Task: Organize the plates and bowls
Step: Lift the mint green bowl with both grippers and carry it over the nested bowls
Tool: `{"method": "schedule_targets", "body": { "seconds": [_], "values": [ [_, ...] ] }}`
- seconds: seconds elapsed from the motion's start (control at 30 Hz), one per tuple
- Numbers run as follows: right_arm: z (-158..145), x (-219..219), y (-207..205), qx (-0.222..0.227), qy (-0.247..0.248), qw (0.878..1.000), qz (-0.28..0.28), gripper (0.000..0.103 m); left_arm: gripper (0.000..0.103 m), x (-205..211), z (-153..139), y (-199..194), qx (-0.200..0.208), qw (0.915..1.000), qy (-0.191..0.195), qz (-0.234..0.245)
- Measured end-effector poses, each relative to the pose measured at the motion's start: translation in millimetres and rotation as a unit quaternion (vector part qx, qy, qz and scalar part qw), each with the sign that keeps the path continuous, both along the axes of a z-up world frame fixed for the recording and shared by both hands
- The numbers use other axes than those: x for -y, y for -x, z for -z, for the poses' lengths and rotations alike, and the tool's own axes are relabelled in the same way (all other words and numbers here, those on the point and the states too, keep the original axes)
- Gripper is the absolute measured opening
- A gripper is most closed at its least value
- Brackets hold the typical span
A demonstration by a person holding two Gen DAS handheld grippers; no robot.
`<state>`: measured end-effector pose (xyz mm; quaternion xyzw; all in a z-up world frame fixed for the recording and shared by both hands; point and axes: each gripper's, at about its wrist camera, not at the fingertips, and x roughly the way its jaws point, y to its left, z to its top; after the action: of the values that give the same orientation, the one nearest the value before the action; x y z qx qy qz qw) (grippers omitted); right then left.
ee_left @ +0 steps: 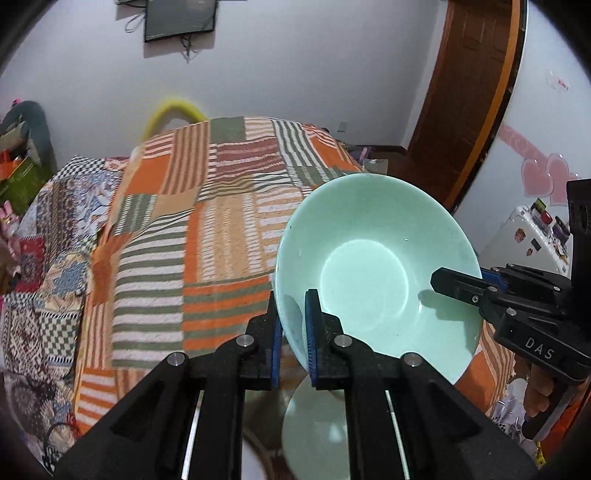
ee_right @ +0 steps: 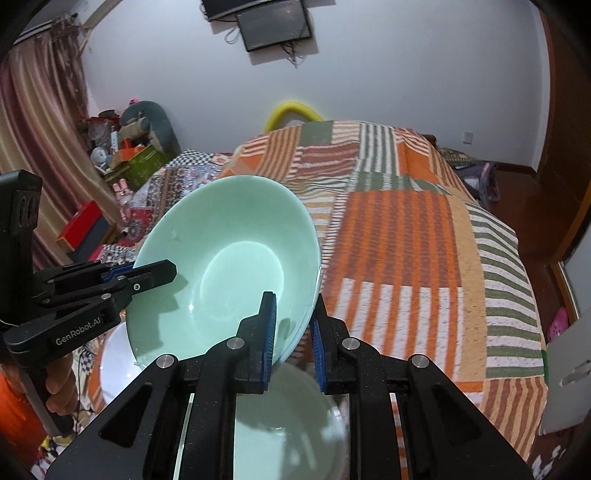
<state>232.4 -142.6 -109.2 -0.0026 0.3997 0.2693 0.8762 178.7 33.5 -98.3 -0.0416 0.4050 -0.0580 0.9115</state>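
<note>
A mint-green bowl (ee_left: 376, 266) hangs tilted in the air above the near edge of a bed covered by an orange striped patchwork blanket (ee_left: 207, 236). The left claw (ee_left: 295, 332) pinches its rim on one side and the right claw (ee_right: 293, 336) pinches the opposite rim. Below it lies another pale green dish (ee_right: 291, 424), beside a white bowl (ee_right: 114, 362).

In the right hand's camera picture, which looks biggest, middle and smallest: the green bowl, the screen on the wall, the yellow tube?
1. green bowl, though it is nearest the camera
2. screen on the wall
3. yellow tube, partly hidden behind the bed
</note>
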Motion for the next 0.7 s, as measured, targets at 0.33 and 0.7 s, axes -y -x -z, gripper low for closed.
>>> {"method": "schedule_targets", "body": {
  "seconds": [0.33, 0.7],
  "values": [
    [-7, -40, 34, 0.013, -0.007, 0.999, -0.046, 0.016, 0.010, -42, -10, 57, 0.022, 0.9985, -0.003, -0.050],
    [-9, -83, 63, 0.019, -0.016, 0.995, -0.093, 0.016, 0.011, -83, -16, 105, 0.032, 0.9944, -0.006, -0.100]
  ]
}}
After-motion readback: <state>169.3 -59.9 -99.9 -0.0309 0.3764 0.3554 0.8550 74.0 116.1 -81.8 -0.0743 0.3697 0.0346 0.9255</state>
